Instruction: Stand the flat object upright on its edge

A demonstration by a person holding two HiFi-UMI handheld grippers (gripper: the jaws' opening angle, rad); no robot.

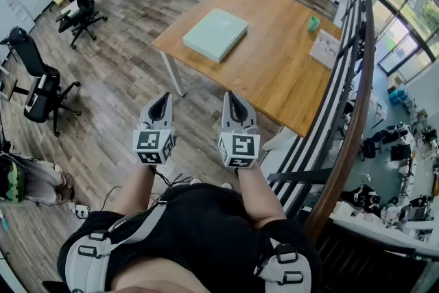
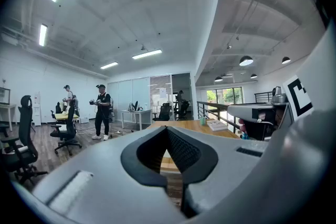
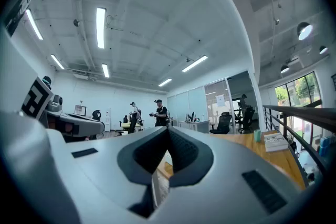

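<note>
Nearest: left gripper, right gripper, side by side, short of wooden table; both jaws pressed together, empty. Beyond: pale green flat box lying flat near table's left edge. Farthest: green cup at right edge.

text: none legible | labels: none | numbers: none

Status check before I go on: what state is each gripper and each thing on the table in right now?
Left gripper: shut, empty, short of the table.
Right gripper: shut, empty, short of the table.
Flat box: lying flat on the table, not yet stood up.
Green cup: upright.
Booklet: lying flat near the table's edge.
</note>
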